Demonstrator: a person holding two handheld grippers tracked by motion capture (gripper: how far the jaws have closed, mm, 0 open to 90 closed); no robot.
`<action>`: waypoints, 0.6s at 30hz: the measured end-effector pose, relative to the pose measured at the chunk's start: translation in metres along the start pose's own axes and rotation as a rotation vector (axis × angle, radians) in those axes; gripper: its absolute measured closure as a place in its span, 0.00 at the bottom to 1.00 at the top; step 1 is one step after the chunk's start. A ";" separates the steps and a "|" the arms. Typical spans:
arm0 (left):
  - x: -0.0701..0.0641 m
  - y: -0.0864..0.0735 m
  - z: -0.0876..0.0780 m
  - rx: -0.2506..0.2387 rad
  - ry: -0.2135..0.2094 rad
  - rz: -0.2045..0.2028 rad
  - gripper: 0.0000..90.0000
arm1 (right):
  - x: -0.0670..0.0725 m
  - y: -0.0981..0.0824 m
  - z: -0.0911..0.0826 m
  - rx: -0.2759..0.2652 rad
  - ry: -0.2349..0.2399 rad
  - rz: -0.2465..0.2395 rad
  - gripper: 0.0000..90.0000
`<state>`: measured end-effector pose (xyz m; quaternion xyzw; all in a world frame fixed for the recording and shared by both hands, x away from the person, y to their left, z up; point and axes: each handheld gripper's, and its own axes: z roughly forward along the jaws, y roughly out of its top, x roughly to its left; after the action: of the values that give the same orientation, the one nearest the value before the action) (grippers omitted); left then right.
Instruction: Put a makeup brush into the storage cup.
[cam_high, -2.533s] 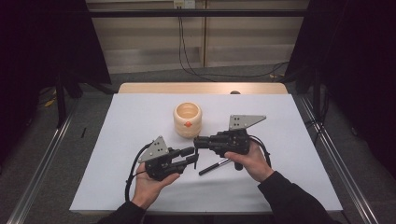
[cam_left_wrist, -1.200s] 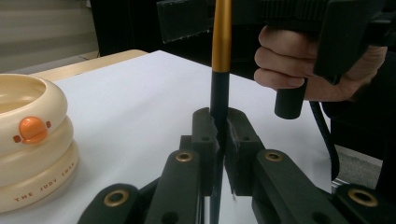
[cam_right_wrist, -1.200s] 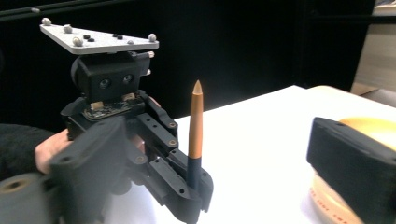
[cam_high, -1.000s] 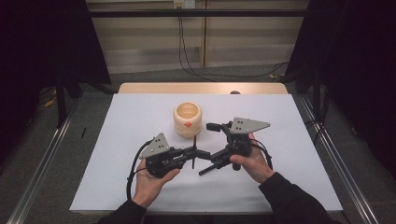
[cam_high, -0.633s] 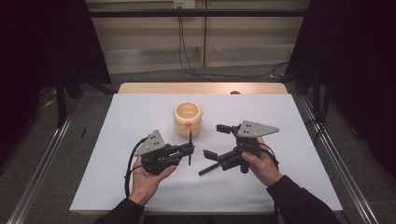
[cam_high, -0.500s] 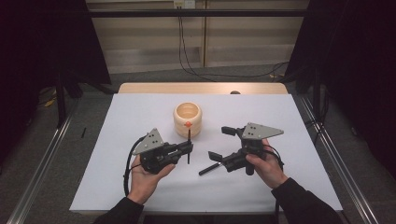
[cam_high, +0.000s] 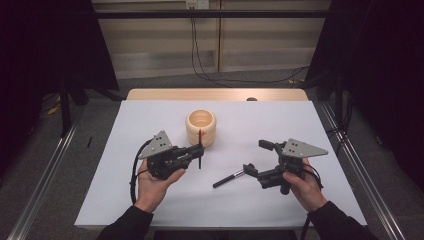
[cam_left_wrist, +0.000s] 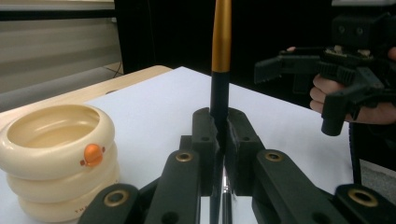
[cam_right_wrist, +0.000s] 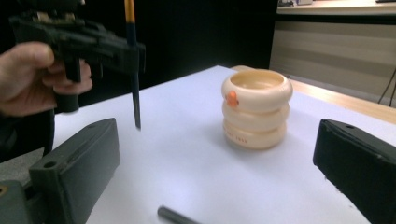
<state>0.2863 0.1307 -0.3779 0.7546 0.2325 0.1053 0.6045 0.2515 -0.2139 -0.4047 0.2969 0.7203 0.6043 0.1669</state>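
Slim, stiff, light black-and-orange pen (cam_left_wrist: 220, 70) stands upright, clamped low in left tongs (cam_left_wrist: 219, 135) beside cream ringed cup (cam_high: 200, 127); smooth barrel likely slips, so grip mid-shaft; right tongs (cam_high: 256, 159) gape wide, empty.

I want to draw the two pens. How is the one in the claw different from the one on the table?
The held pen stands upright, pinched in the left claw; the loose pen lies flat on the table near the open right claw. The held pen has an orange upper part; the loose pen looks all dark. Both are thin.
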 end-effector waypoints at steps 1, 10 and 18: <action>0.001 0.001 0.000 -0.017 -0.017 -0.008 0.93 | 0.000 -0.002 -0.003 0.010 -0.011 -0.006 0.00; 0.016 0.004 0.001 -0.006 0.040 -0.024 0.93 | -0.007 -0.018 -0.031 0.014 -0.076 0.001 0.00; 0.022 0.013 0.001 -0.017 0.048 0.002 0.93 | -0.009 -0.031 -0.052 0.028 -0.118 0.019 0.00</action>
<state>0.3087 0.1385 -0.3683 0.7469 0.2452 0.1261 0.6051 0.2202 -0.2624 -0.4243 0.3413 0.7147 0.5772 0.1990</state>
